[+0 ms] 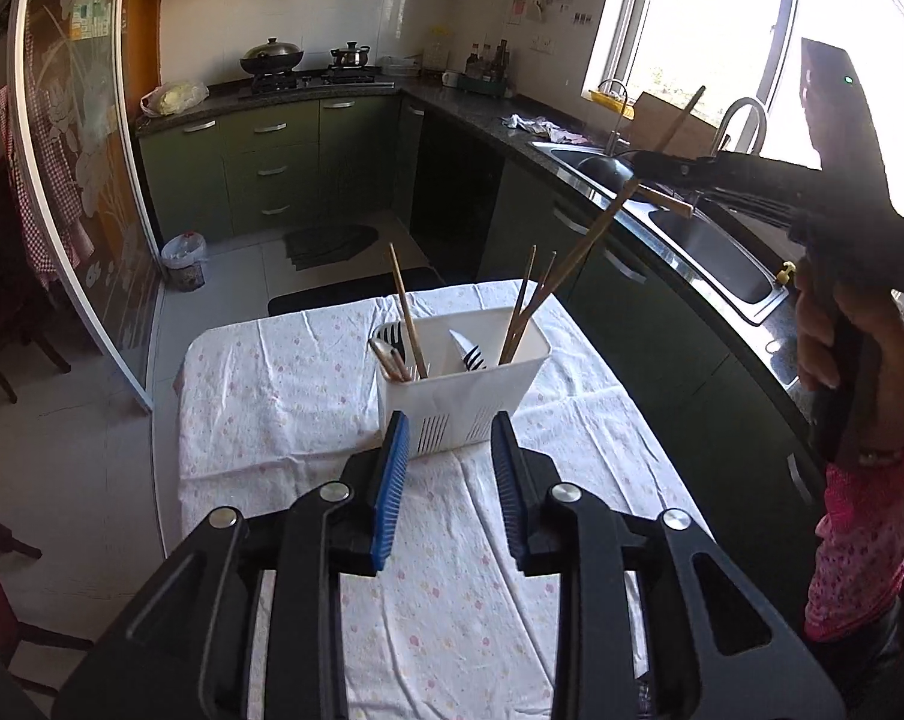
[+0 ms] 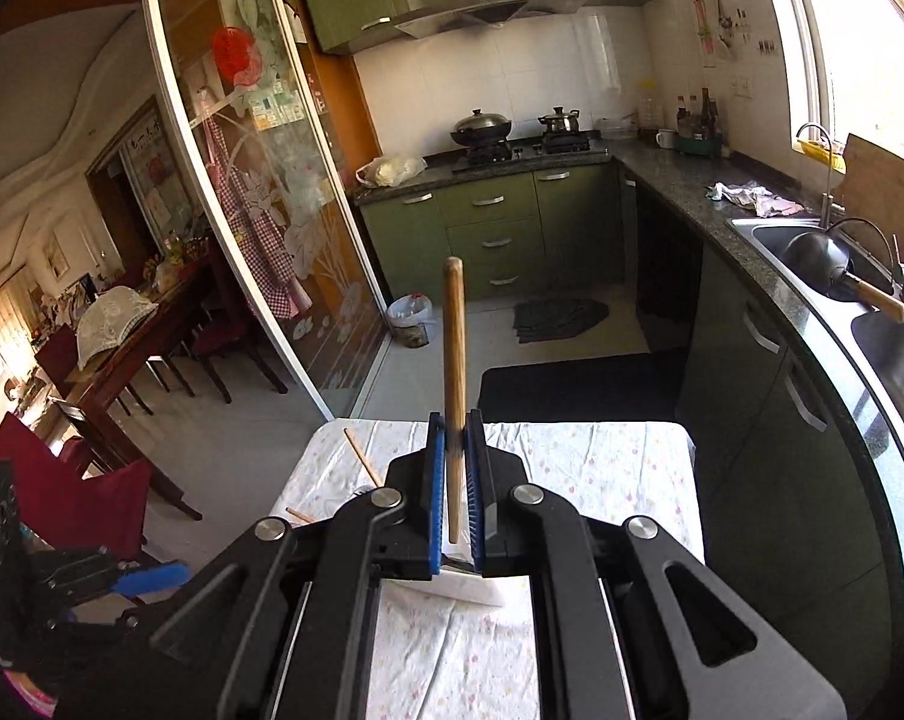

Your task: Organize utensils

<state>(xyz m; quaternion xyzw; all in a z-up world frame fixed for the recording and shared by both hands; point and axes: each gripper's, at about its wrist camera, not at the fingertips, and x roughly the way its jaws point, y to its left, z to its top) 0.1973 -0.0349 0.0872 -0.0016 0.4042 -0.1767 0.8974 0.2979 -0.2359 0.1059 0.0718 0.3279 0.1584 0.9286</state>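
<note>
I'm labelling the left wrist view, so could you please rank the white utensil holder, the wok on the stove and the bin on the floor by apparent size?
1. White utensil holder, largest, though nearest the camera.
2. Wok and bin: alike, not ranked.

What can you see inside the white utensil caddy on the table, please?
The white utensil caddy holds wooden chopsticks, a spoon and black forks. Its walls hide their lower ends and the bottom.

Upright chopsticks (image 1: pixel 526 306) crowd caddy (image 1: pixel 460 387) mouth; tablecloth (image 1: pixel 284 396) around free.
</note>
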